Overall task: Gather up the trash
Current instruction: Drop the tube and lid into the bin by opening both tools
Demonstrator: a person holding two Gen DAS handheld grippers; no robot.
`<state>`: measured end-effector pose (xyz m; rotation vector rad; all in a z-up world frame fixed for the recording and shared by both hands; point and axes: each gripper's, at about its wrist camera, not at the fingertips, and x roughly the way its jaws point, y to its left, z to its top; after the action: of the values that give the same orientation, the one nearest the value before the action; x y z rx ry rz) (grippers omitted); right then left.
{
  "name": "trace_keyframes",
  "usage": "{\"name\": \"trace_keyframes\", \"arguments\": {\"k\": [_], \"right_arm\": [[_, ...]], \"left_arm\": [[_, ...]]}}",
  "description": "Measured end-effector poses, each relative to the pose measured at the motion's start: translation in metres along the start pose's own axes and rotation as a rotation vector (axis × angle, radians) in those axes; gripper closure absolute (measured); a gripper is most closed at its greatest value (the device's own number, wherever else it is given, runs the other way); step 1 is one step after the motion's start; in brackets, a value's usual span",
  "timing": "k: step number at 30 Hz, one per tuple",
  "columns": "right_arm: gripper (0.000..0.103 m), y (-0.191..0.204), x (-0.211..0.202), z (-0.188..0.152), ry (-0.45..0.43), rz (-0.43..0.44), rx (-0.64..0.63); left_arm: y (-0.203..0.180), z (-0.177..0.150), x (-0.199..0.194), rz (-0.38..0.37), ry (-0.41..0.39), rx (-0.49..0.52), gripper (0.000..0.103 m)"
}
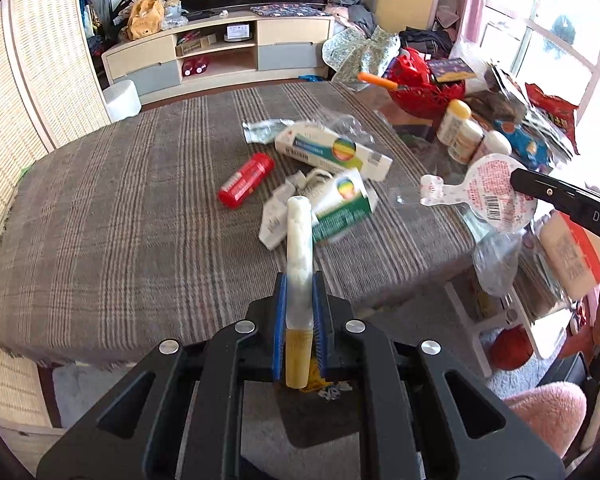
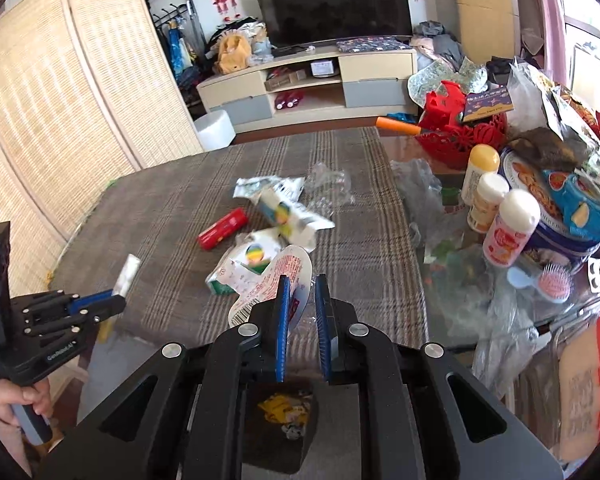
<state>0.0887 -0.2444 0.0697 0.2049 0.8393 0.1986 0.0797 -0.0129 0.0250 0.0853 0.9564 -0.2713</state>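
My left gripper is shut on a white tube with a yellow cap, held upright near the table's front edge; it also shows in the right wrist view. My right gripper is shut on a round white-and-red printed plastic lid package, seen in the left wrist view held in the air at the right. On the striped tablecloth lie a red tube, a long white box, a green-and-white box and crumpled wrappers.
A trash bin with yellow scraps sits on the floor below the grippers. Bottles, a red basket, a tin and bags crowd the glass table on the right. A TV stand is behind; a woven screen stands left.
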Motion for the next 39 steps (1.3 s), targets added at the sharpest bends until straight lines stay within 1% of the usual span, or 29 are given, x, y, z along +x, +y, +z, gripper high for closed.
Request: {"name": "trace_keyframes", "arguments": {"k": [4,7,10,13,18,23,27,32,36,37,38,39], "right_arm": [[0.089,0.011,-0.003,-0.034,0.02,0.018,-0.024],[0.089,0.021,0.003,-0.062,0.048,0.016,-0.053],[0.089,0.03,0.014,-0.091,0.089,0.017,-0.076],[0.089,0.036,0.03,-0.115,0.135,0.023,-0.072],[0.089,0.032,0.071,-0.152,0.234,0.023,-0.037],[0.089,0.029,0.103,-0.172,0.294,0.009,-0.023],[0.089,0.027,0.126,-0.184,0.336,0.016,-0.015],[0.089,0.022,0.146,-0.189,0.382,0.029,0.029],[0.083,0.026,0.156,-0.188,0.4,0.038,0.044],[0.074,0.027,0.157,-0.188,0.4,0.04,0.043],[0.068,0.028,0.158,-0.187,0.4,0.041,0.041],[0.054,0.029,0.158,-0.187,0.399,0.04,0.04]], "left_arm": [[-0.009,-0.036,0.003,-0.013,0.025,-0.009,0.092],[-0.011,-0.06,0.008,-0.025,0.04,-0.023,0.092],[-0.011,-0.085,0.023,-0.058,0.068,-0.062,0.092],[-0.012,-0.113,0.044,-0.072,0.106,-0.093,0.092],[-0.012,-0.145,0.08,-0.086,0.181,-0.132,0.092],[-0.011,-0.165,0.116,-0.086,0.236,-0.159,0.092],[-0.01,-0.174,0.139,-0.088,0.268,-0.157,0.092],[-0.012,-0.179,0.158,-0.086,0.298,-0.145,0.092],[-0.013,-0.181,0.167,-0.101,0.32,-0.163,0.09],[-0.013,-0.181,0.168,-0.098,0.323,-0.163,0.085],[-0.013,-0.181,0.168,-0.092,0.325,-0.162,0.074],[-0.013,-0.181,0.167,-0.088,0.32,-0.16,0.063]]}}
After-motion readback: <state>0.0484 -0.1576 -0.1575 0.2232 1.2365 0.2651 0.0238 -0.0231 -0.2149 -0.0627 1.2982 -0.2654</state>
